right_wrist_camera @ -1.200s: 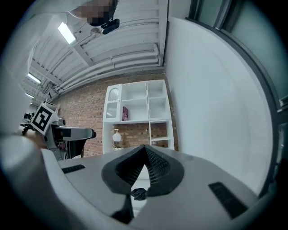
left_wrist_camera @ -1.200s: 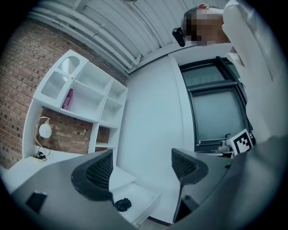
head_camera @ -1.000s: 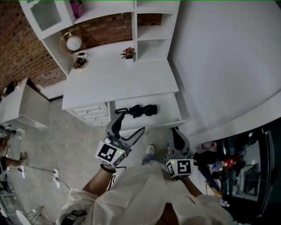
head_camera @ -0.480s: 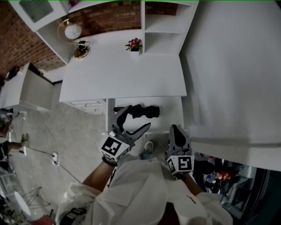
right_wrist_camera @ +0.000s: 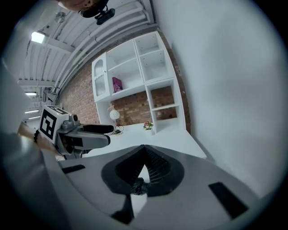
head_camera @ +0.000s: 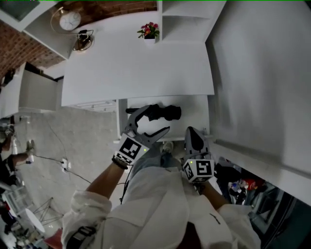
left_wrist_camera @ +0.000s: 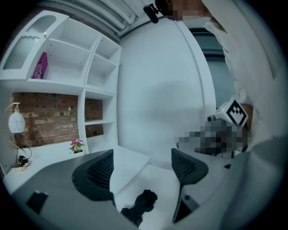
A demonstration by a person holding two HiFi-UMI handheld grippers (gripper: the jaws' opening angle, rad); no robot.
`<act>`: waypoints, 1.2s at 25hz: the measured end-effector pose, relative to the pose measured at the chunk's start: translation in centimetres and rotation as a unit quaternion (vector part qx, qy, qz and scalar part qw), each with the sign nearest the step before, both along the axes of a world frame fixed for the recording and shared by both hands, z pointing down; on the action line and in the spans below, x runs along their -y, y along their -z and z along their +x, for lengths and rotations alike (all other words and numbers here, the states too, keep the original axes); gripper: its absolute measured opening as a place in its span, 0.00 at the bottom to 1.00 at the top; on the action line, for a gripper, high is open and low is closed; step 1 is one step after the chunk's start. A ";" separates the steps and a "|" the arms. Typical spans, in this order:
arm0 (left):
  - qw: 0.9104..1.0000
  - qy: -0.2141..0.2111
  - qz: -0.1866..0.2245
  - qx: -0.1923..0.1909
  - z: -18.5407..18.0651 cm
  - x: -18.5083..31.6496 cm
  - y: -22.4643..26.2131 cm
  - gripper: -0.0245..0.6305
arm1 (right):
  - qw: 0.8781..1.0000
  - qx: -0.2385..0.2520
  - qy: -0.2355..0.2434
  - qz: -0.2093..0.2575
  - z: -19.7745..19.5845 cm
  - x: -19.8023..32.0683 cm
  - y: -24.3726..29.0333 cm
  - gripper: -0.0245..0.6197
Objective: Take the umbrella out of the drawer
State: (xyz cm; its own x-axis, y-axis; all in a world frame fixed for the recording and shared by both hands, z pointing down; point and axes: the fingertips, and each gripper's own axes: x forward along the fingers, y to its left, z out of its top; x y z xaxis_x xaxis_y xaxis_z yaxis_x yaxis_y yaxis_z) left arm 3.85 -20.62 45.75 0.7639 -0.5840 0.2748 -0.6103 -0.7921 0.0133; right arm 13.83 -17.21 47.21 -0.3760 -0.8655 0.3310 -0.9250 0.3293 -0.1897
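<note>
Head view: left tongs (head_camera: 158, 118), spread wide, hover over the black umbrella (head_camera: 165, 113) in the open drawer (head_camera: 194, 104), its long axis crosswise, thin end leftward; right tongs (head_camera: 190, 130), pressed together, wait beside.

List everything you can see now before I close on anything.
shelves: one unit, white, top of the head view
desk: one, white, below the shelves
drawer: one, white, pulled open under the desk
umbrella: one, black, folded, lying in the drawer
clock: one, white face, back left of the desk
flower pot: one, red flowers, back of the desk
left gripper: one, grey, jaws apart, aimed at the umbrella
right gripper: one, grey, jaws together, over the drawer's front right
</note>
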 end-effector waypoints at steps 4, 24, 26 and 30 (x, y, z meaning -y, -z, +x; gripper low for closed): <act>0.997 -0.052 -0.028 0.040 0.7 2.0 -5.2 0.64 | 0.997 0.010 -0.035 -0.065 -0.7 2.1 -4.0 0.06; 0.943 -0.240 -0.088 0.213 1.5 3.3 -24.1 0.63 | 0.938 0.074 -0.167 -0.295 -3.9 4.8 -19.9 0.06; 0.934 -0.261 -0.087 0.228 2.0 3.1 -25.7 0.63 | 0.931 0.076 -0.179 -0.308 -4.2 4.8 -21.0 0.06; 0.920 -0.286 -0.093 0.251 2.9 3.3 -28.4 0.63 | 0.925 0.075 -0.199 -0.314 -4.3 5.2 -22.2 0.06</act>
State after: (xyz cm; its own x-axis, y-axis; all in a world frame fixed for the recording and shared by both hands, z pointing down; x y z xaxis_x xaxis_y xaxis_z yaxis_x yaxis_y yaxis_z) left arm 6.73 -23.93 74.11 0.6816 -0.0333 0.7310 -0.0607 -0.9981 0.0111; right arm 9.55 -22.39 69.44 -0.1515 -0.5994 0.7860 -0.8971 -0.2506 -0.3640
